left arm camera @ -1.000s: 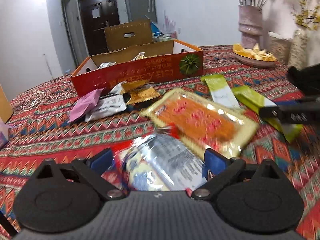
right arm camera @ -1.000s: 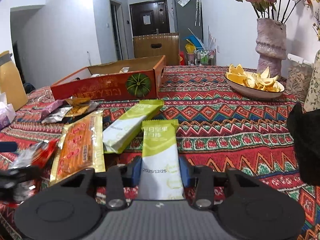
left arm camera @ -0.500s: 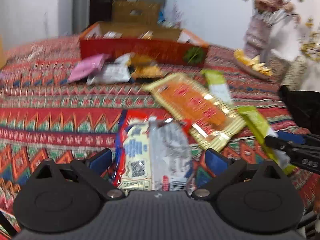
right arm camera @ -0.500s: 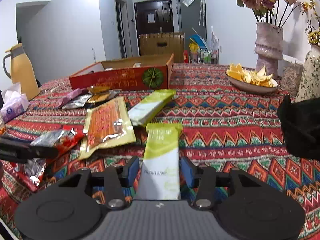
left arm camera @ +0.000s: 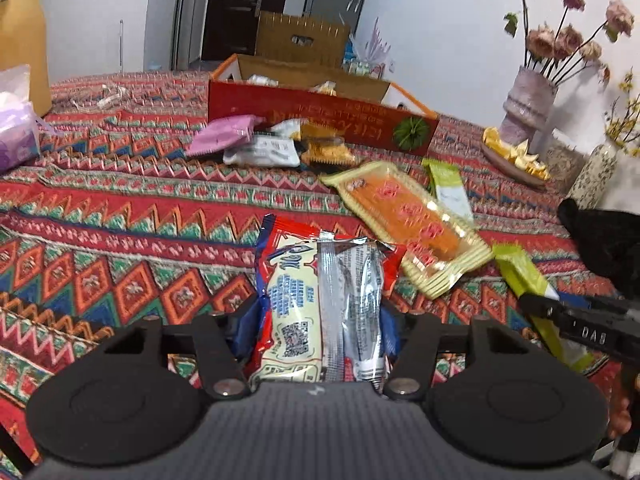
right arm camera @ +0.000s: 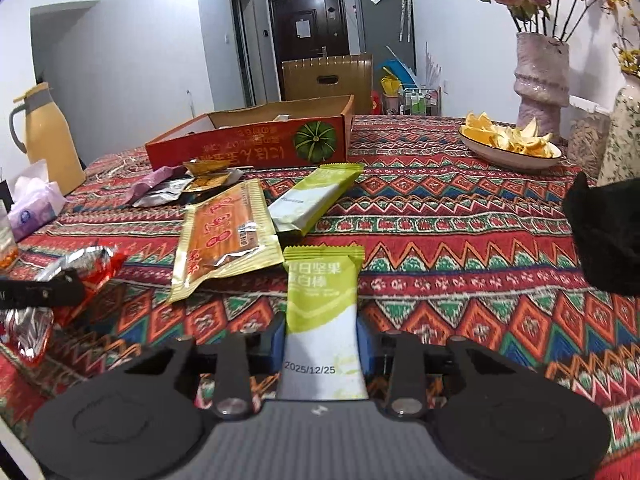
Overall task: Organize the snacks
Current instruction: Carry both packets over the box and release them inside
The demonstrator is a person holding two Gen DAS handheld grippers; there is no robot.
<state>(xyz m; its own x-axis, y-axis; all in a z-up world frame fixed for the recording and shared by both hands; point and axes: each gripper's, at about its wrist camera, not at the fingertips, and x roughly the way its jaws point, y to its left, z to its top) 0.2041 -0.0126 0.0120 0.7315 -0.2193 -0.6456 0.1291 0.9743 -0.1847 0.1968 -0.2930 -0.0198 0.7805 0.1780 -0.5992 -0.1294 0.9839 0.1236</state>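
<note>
My left gripper (left arm camera: 316,328) is shut on a red, white and silver snack packet (left arm camera: 320,304), held above the patterned tablecloth. My right gripper (right arm camera: 322,340) is shut on a green and white nut bar (right arm camera: 322,312); that bar also shows in the left wrist view (left arm camera: 524,280). The red cardboard box (right arm camera: 248,146) stands open at the back with a few snacks inside. On the cloth lie an orange and gold flat pack (right arm camera: 224,244), a second green bar (right arm camera: 314,198), and a pile of small packets (left arm camera: 260,144) next to the box.
A plate of orange peel (right arm camera: 510,148), a pink vase with dried roses (right arm camera: 542,76) and a patterned vase (right arm camera: 624,128) stand at the right. A yellow thermos (right arm camera: 48,136) and a tissue pack (right arm camera: 34,208) stand at the left.
My left gripper closed on the red and silver packet and drew back with it. My right gripper lifted and drew back with the green bar held.
</note>
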